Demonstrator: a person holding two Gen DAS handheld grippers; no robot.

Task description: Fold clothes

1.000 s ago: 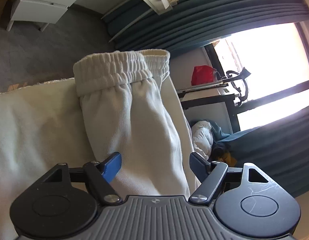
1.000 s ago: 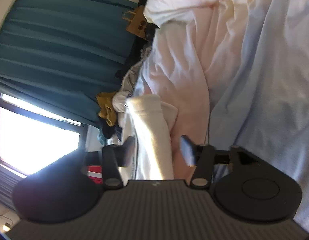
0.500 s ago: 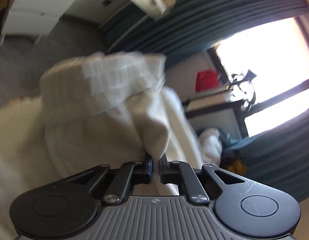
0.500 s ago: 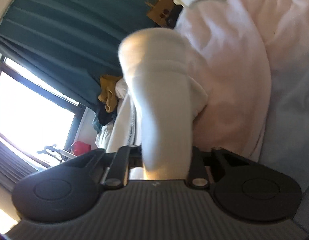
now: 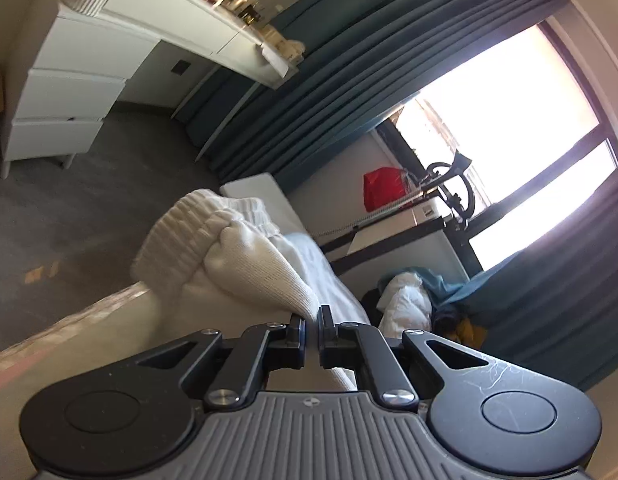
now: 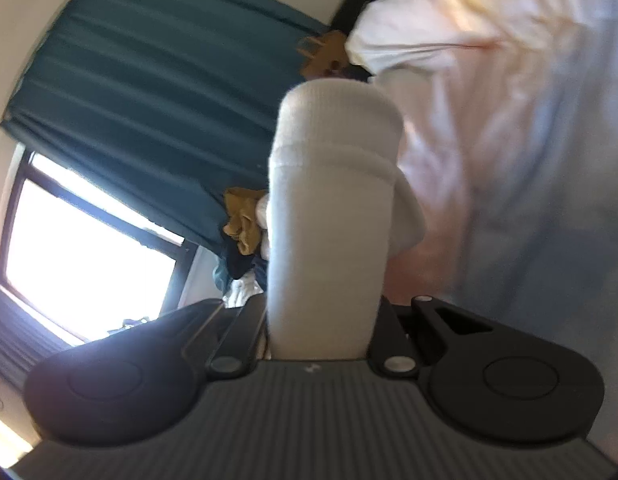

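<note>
Left gripper [image 5: 312,330] pinches the cream ribbed-knit sweatpants [image 5: 245,268]; right gripper [image 6: 321,332], jaws just closing, apparently clamps a leg [image 6: 333,208], lifting for folding.

White ribbed-cuff sweatpants [image 5: 245,276] bunched, lifted off bed, fabric pinched both ends.

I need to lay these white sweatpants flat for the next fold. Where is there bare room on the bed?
Free: the pale blue sheet right of the sweatpants held by the right gripper, bordered above by the bunched pink-white bedding. Crowded: the clothes pile under the window, beyond the left gripper.
</note>
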